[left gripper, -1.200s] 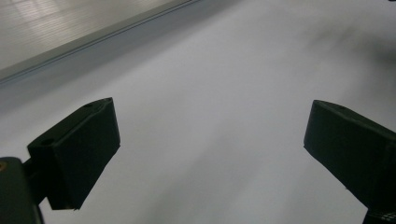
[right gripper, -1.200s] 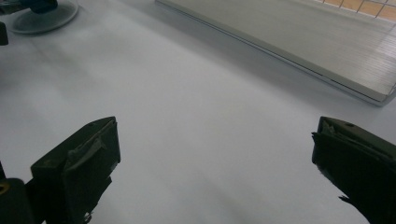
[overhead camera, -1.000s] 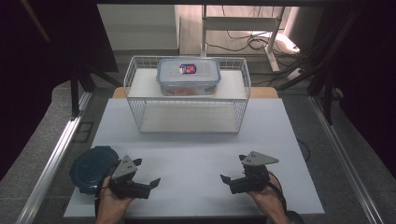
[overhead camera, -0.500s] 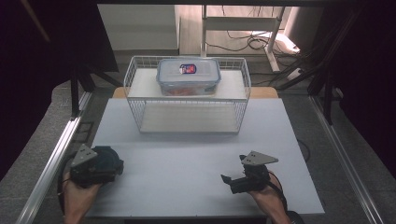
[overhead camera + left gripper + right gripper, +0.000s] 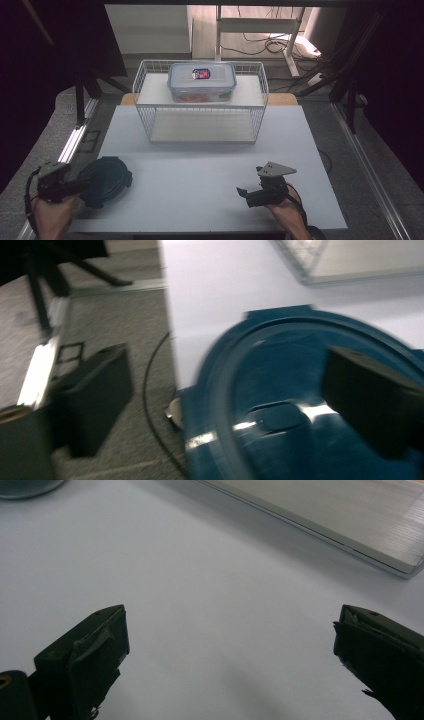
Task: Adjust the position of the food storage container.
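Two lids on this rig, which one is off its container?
The dark blue round lid, lying bare on the white table at the left tool. The clear rectangular lid sits on its box in the wire basket.

High view overhead; gripper views close, sharing table [image 5: 200, 175].

We see the wire basket [image 5: 200, 107] at the table's [image 5: 200, 175] far edge, a lidded container [image 5: 201, 81] on its top shelf, a round lid [image 5: 106, 180] near-left of the basket.

A white desk [image 5: 200, 175] carries a wire basket [image 5: 200, 117] at its far edge and a dark blue round lid [image 5: 106, 180] at its near left corner.
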The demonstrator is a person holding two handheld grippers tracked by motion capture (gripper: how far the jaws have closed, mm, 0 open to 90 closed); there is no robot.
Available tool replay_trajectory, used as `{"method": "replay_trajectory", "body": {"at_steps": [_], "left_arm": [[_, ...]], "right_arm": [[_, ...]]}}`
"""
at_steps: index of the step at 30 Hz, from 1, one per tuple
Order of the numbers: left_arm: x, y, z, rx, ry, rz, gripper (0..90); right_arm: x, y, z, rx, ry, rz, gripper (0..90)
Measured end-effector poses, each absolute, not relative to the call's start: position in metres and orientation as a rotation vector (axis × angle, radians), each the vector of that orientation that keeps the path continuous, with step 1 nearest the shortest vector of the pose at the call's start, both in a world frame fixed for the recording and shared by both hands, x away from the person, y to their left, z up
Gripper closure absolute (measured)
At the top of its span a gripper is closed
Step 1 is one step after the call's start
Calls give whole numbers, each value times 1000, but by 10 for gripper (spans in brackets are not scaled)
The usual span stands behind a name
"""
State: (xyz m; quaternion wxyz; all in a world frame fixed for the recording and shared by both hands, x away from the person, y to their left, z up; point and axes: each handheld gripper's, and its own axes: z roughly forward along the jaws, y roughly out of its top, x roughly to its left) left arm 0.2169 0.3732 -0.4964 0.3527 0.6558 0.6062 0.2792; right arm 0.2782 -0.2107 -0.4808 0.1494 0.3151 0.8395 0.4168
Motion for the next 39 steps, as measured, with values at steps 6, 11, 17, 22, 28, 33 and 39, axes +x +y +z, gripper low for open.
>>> {"method": "replay_trajectory", "body": {"at_steps": [6, 11, 17, 22, 28, 33, 39], "left_arm": [[210, 388, -500, 1649, 1671, 749, 659], [211, 395, -505, 1627, 1705, 722, 871], [217, 395, -513, 1635, 1721, 647, 900], [215, 390, -511, 1652, 1731, 671, 900], [213, 383, -510, 1651, 1730, 668, 900], [215, 370, -509, 1671, 1698, 633, 900], [220, 347, -507, 1715, 1643, 589, 900]], "right_arm": [[278, -210, -482, 908, 2418, 1195, 14], [278, -210, -482, 905, 2420, 1195, 15], [278, -209, -482, 904, 2423, 1188, 17], [279, -209, -482, 905, 2424, 1185, 21], [278, -209, -482, 901, 2431, 1175, 24], [279, -209, -482, 902, 2431, 1174, 25], [279, -209, -482, 902, 2431, 1170, 26]]}}
